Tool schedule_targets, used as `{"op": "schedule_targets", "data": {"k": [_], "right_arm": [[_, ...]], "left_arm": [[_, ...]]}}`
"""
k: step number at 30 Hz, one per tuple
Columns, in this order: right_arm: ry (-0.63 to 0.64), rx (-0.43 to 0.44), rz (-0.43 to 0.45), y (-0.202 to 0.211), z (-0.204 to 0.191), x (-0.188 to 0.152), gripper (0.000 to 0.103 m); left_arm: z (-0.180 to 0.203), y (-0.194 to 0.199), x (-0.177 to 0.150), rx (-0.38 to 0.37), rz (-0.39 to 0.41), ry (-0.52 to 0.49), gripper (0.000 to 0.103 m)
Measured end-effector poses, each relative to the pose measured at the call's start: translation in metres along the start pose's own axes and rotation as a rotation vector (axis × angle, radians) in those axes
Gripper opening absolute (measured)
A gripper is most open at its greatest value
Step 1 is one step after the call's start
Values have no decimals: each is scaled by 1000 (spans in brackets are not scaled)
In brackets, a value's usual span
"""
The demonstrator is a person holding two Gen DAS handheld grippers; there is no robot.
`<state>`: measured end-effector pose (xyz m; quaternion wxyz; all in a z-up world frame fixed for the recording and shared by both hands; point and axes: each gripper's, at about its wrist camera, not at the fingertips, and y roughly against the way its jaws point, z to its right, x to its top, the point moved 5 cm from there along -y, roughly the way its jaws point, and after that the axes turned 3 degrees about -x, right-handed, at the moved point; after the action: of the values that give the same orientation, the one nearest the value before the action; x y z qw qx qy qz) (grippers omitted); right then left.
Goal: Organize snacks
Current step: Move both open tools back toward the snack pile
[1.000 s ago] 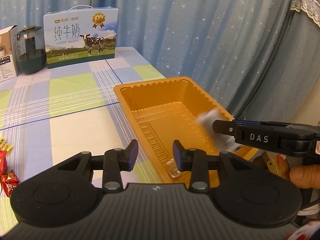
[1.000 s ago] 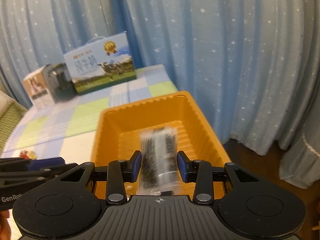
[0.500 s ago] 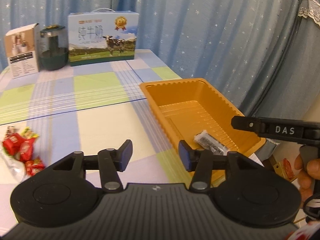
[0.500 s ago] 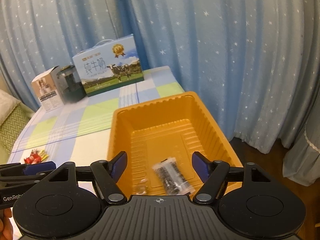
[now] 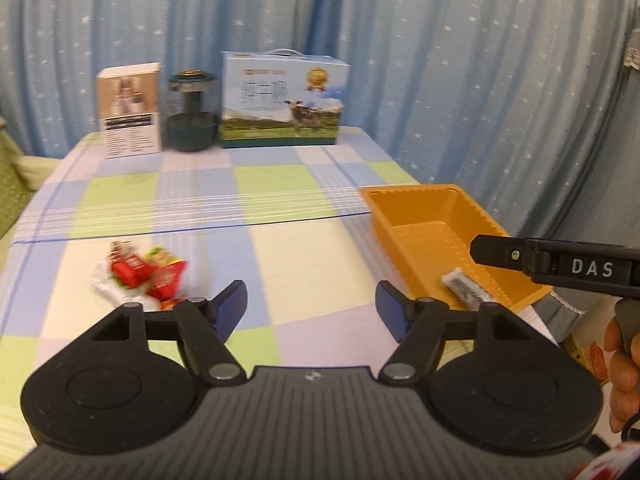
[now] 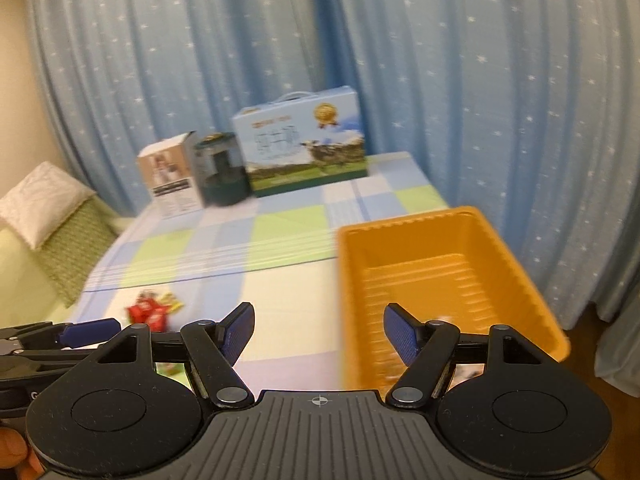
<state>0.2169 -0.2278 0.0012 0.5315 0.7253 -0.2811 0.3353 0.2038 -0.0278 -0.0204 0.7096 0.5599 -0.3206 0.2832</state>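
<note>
Jaws wide, empty; milk carton (image 5: 282, 100) and jar (image 5: 192, 116) stand far behind the snacks (image 5: 140, 274)

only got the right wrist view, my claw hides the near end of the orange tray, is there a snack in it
observer: yes, a dark packet lies flat at the near end of the tray.
operator: is my right claw touching it
observer: no, the right claw, jaws just opened, sits clear of it by the tray's right wall.
operator: and the left claw
observer: the left claw has just been opening, nothing between its jaws; red snacks lie beyond its left finger.
</note>
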Motion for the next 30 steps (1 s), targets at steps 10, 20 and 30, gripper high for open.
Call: {"op": "schedule_targets", "data": {"k": [10, 20, 30], "right_arm": [[71, 81, -7, -15, -67, -12, 71], [146, 126, -32, -32, -111, -34, 71], [188, 177, -78, -81, -127, -72, 71]], "left_arm": [[-67, 36, -22, 114, 10, 59, 74], [-116, 53, -34, 186, 4, 76, 75], [-144, 17, -54, 198, -52, 72, 75]]}}
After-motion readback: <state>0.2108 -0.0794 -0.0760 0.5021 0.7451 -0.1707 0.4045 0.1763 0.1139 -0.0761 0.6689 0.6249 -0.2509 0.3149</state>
